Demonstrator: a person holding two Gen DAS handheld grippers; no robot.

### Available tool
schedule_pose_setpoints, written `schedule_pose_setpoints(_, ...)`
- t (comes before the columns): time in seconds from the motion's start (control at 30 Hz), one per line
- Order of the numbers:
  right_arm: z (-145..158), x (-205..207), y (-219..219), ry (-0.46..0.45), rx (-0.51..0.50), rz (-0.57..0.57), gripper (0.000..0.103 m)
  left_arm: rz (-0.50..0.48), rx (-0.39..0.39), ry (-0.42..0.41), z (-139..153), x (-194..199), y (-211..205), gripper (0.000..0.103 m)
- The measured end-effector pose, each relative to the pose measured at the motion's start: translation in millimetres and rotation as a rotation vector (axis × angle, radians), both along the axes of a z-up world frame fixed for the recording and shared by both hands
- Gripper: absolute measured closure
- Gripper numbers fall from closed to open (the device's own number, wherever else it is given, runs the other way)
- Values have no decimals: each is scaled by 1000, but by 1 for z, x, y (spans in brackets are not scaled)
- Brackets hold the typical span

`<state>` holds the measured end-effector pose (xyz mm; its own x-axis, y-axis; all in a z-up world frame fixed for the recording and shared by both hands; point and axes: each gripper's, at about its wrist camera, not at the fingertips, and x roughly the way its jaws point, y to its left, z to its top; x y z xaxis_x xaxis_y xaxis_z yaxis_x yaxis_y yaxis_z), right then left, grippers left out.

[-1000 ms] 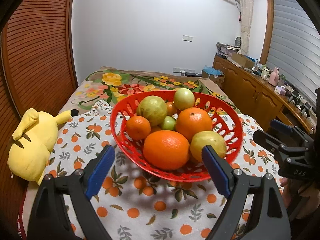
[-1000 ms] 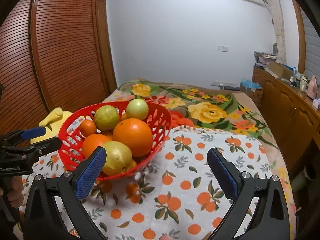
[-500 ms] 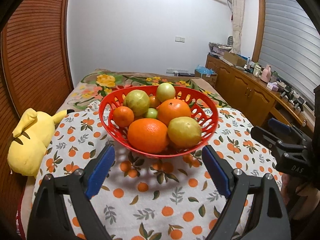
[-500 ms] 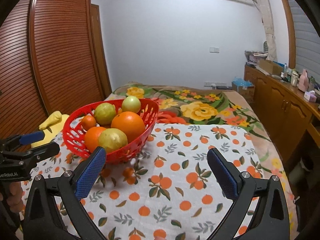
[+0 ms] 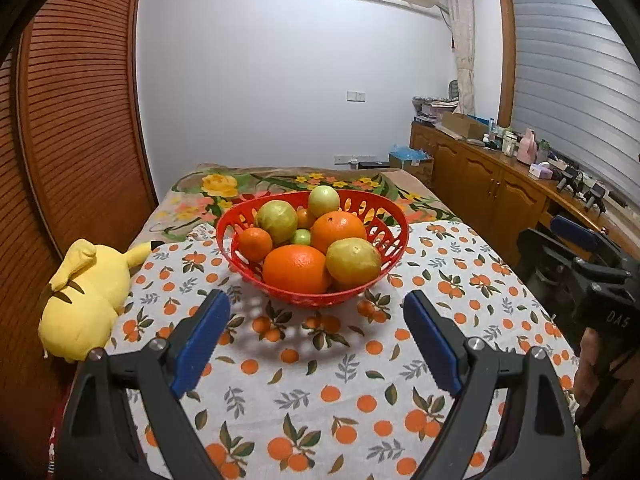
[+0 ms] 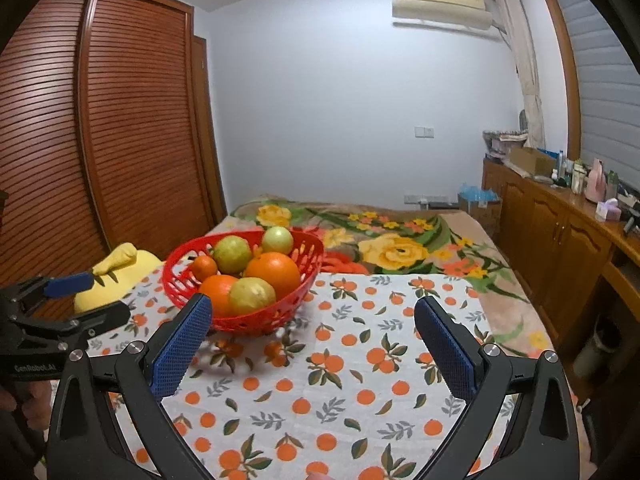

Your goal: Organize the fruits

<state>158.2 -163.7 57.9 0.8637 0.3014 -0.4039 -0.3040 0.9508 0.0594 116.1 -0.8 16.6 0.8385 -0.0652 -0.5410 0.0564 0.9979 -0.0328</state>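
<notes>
Fruit all sits piled in the red basket (image 5: 390,236) on the orange-print cloth (image 5: 360,392); none lies loose, so sorting looks finished. Left gripper (image 5: 316,338) and right gripper (image 6: 316,344) hang empty, jaws spread wide, short of the basket.

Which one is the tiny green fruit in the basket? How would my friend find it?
Find the red basket on the orange-print cloth. In the middle of its fruit pile sits the tiny green fruit, tucked among two big oranges and a yellow-green fruit. It is the smallest and the greenest.
</notes>
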Motion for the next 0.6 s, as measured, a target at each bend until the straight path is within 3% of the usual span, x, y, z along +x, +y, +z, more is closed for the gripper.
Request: schedule_pose_setpoints(0.6, 3, -12, 0, -11, 8, 0, 0, -1, -21, -23, 8, -15, 2, 14)
